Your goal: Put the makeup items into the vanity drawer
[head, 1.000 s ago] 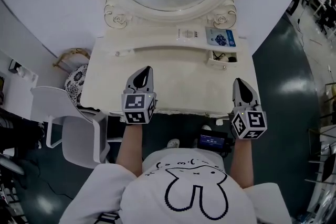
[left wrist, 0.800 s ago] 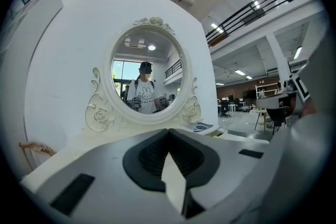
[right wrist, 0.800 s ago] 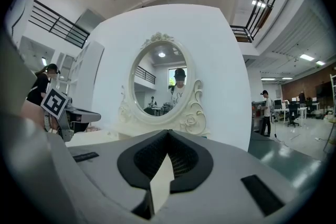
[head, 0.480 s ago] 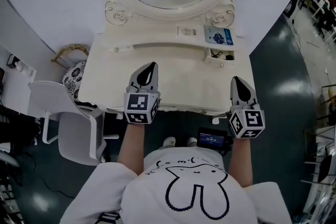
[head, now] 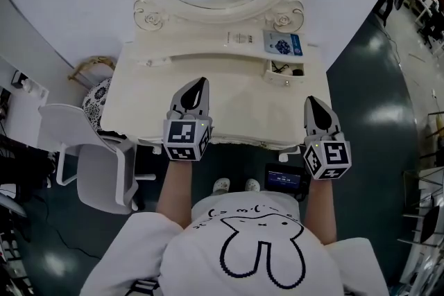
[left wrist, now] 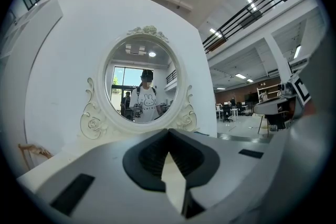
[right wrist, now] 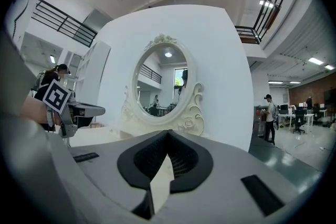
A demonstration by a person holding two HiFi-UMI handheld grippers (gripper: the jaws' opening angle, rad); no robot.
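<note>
a chair stands off the surface's left edge. your left gripper, jaws together and empty, hangs over bare surface just inside the front edge. at the back right the vanity drawer stands open with small dark items inside, and a blue packet lies just behind it. your right gripper, also closed and empty, is near the right edge.

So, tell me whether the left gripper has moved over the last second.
Yes: the left gripper has shifted slightly right across the vanity top, toward the open drawer.
</note>
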